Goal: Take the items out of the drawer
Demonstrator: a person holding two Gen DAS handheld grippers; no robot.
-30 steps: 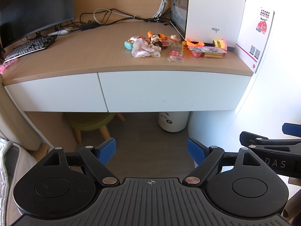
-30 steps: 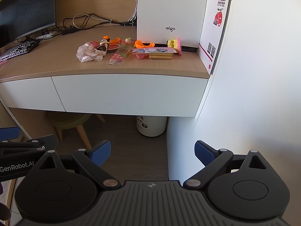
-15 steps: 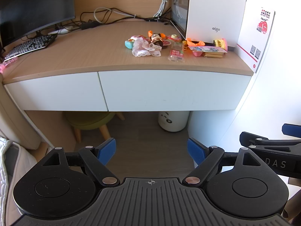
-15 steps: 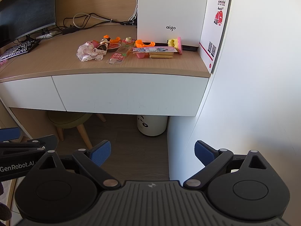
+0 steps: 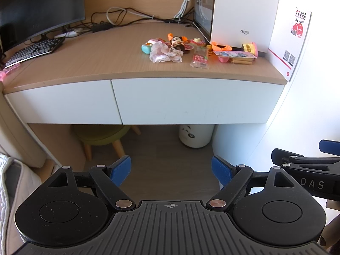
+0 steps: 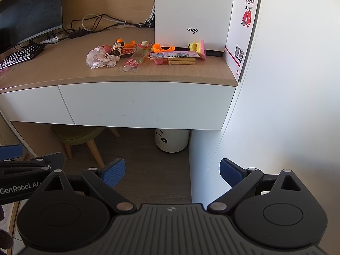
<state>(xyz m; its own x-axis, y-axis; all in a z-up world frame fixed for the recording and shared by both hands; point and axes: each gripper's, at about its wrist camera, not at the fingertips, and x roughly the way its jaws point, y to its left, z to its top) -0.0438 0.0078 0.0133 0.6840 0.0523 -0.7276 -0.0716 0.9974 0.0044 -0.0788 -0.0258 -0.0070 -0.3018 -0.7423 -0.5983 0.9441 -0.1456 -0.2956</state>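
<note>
Two white drawers sit shut under the wooden desk: a wide right drawer (image 5: 197, 101) (image 6: 146, 104) and a narrower left drawer (image 5: 63, 104) (image 6: 31, 106). On the desktop lies a cluster of small items: a pink lace piece (image 5: 164, 55) (image 6: 99, 59), a small doll (image 5: 177, 42), a clear snack packet (image 5: 199, 60) (image 6: 133, 62), and orange and pink toys (image 6: 163, 48). My left gripper (image 5: 171, 170) hangs open and empty, well back from the drawers. My right gripper (image 6: 172, 172) is also open and empty, beside the left one.
A white computer case (image 5: 244, 10) and a leaflet board (image 5: 297, 40) stand at the desk's right end by the white wall. A monitor (image 5: 40, 8), keyboard (image 5: 34, 51) and cables fill the left. Under the desk are a green stool (image 5: 102, 136) and a white bin (image 5: 196, 136).
</note>
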